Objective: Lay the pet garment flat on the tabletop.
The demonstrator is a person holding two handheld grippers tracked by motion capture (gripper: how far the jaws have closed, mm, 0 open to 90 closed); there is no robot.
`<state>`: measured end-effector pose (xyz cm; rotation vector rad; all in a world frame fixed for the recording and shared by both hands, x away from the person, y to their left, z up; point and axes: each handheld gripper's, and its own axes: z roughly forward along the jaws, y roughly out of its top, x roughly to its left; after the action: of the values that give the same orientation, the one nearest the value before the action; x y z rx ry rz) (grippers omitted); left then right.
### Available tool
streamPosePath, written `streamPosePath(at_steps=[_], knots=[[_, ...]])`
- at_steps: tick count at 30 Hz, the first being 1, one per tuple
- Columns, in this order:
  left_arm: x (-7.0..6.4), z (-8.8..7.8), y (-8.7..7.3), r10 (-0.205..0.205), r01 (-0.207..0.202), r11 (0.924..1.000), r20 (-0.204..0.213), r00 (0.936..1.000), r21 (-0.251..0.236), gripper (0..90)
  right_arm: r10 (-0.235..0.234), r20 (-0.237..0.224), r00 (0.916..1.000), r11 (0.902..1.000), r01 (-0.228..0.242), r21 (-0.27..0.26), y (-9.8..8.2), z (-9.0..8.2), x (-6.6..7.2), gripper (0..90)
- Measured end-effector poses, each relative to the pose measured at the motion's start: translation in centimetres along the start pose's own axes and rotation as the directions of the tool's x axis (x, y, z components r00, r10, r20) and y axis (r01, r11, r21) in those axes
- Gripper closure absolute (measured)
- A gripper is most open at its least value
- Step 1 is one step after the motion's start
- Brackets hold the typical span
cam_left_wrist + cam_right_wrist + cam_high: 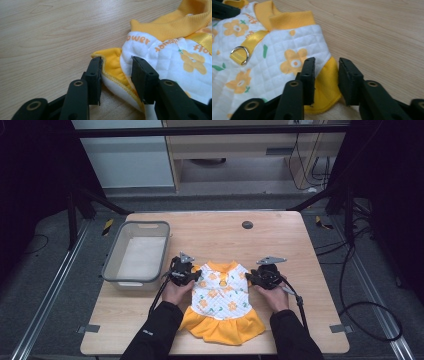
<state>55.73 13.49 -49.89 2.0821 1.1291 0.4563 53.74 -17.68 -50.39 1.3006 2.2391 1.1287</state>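
Yellow sleeve cuffs are where both my grippers sit right now. Left gripper [116,68]: jaws straddle the dress's left sleeve [112,66], one pad against the outer hem edge, the other at the white quilted body; I can't tell whether the pads are actually pinching yet. Right gripper [326,75]: same setup on the right sleeve [329,82], cuff sits in the gap between the jaws with daylight on one side, so not clamped, still open around it.

Using the dress [221,301] as landmark: it lies flat, front side up, near my edge of the wooden table [280,232], collar pointing away from me, skirt toward me. Grey bin [136,252] sits to the left of the dress and a bit farther out, near but not touching. Small dark round cap [247,224] is beyond the collar, well apart.

Progress, my read: garment is spread out and both sleeves are lined up for a grab. Nothing folded or lifted yet. Left to do: close on both cuffs, then whatever fold or move follows.

Dress look: white quilted body, orange flower print with "flower" lettering, yellow ribbed collar [287,17], yellow satin strap with a metal D-ring [240,55], yellow ruffled skirt [223,326].
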Motion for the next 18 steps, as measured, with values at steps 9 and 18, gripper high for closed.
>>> streamPosePath(at_steps=[9,18], knots=[[-0.3,-0.2,0.1,-0.026,0.026,0.9996,0.024,0.9994,0.015,79.3,0.046,-0.041,0.9981,0.9989,-0.045,0.009,0.1,0.0,0.1,84.4],[0.4,-1.5,-0.2,-0.045,0.046,0.9985,0.045,0.9980,-0.031,81.5,0.034,-0.058,0.9977,0.9971,-0.038,-0.066,1.2,-1.8,0.3,85.3]])
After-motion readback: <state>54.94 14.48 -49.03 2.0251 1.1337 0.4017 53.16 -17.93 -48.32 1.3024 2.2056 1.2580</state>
